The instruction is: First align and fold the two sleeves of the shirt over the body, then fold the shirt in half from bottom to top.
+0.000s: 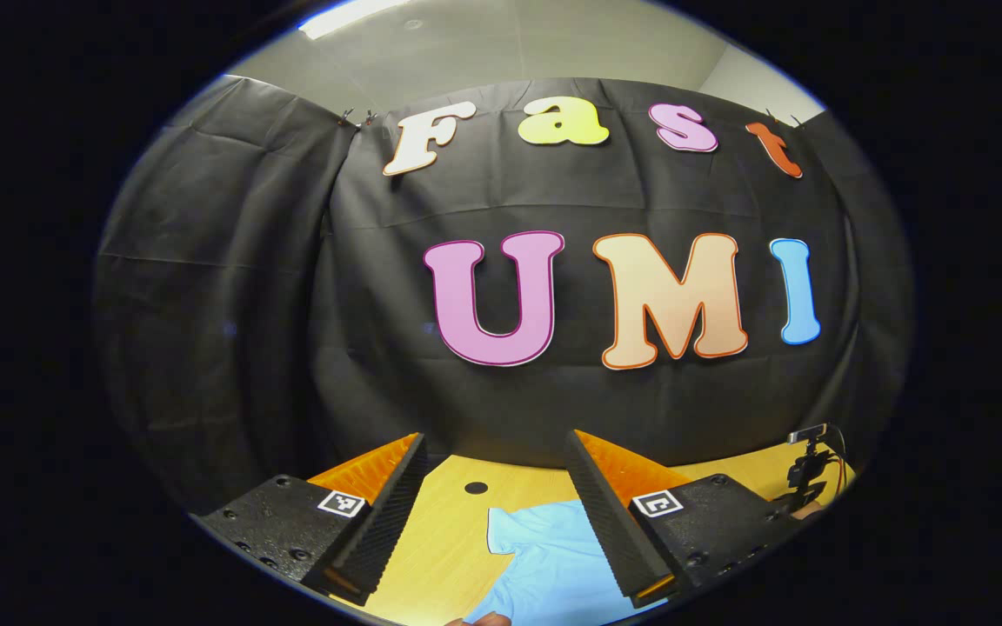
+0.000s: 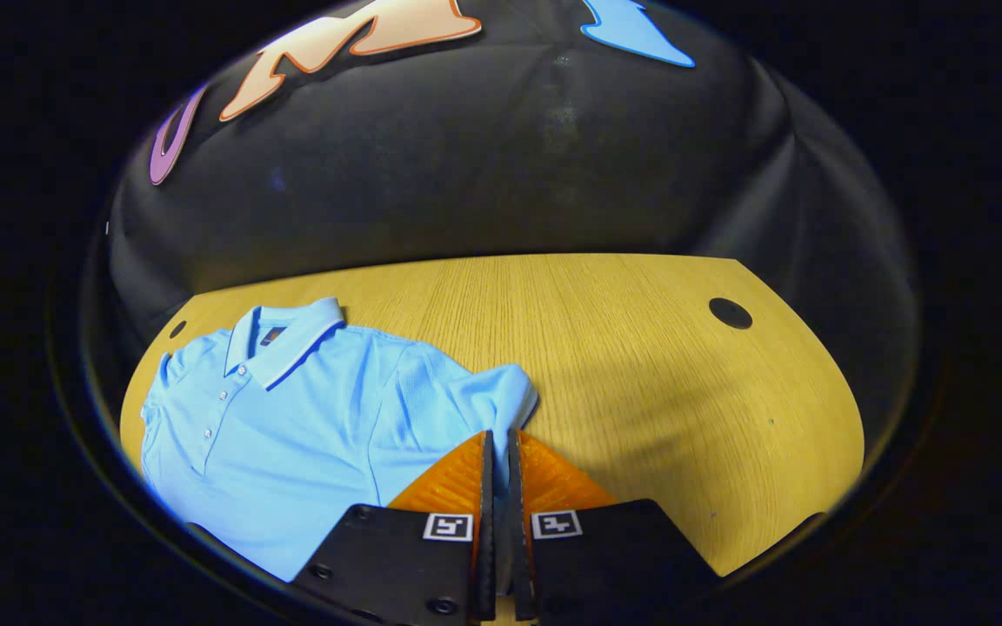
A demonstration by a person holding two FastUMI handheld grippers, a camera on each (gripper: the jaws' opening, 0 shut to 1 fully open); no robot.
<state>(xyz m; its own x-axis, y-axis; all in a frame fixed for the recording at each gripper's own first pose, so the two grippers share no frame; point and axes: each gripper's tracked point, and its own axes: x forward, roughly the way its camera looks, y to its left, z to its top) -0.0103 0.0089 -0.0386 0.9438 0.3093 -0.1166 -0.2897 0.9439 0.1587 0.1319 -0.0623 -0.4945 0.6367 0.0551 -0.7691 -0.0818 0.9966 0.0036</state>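
Right gripper (image 2: 496, 443) pinching shirt (image 2: 292, 409) sleeve; table (image 2: 640, 348)

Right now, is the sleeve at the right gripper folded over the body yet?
Not yet: the sleeve sticks out past the shirt body, pinched by the right gripper.

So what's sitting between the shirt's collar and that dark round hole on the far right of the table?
Nothing: in the right gripper view, bare wooden table runs from the collar of the blue shirt to the round hole.
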